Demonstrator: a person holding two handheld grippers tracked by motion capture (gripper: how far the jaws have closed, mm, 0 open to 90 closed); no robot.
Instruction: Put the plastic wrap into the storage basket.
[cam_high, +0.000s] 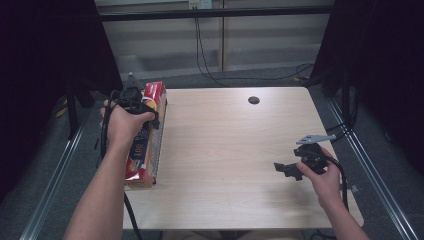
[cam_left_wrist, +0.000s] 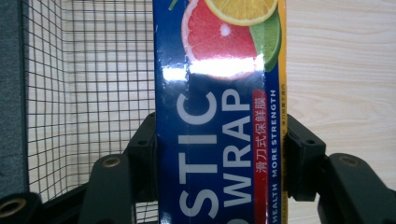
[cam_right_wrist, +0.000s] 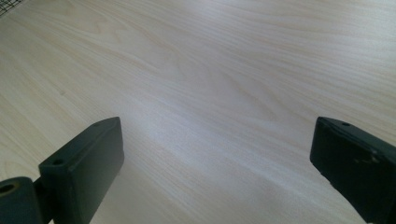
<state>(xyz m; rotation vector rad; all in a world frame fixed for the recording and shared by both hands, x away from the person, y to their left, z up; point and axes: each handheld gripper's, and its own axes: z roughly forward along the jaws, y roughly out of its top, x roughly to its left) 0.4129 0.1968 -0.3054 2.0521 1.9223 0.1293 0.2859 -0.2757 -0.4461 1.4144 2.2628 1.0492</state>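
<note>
A long blue and red plastic wrap box (cam_left_wrist: 215, 116) with citrus pictures lies lengthwise in a wire mesh basket (cam_left_wrist: 84, 70) at the table's left edge. My left gripper (cam_left_wrist: 219, 158) is shut on it, one black pad pressed on each long side. In the high view the box (cam_high: 145, 150) runs from far to near, and the left gripper (cam_high: 141, 107) grips its far half from above. My right gripper (cam_high: 287, 169) hovers low over the table's right side. Its jaws stand wide apart in the right gripper view (cam_right_wrist: 215, 163), with bare wood between them.
The light wood table (cam_high: 225, 150) has a dark round cable hole (cam_high: 254, 100) near its far edge. Black curtains flank both sides, and cables hang behind the table. Metal floor rails run along the left and right.
</note>
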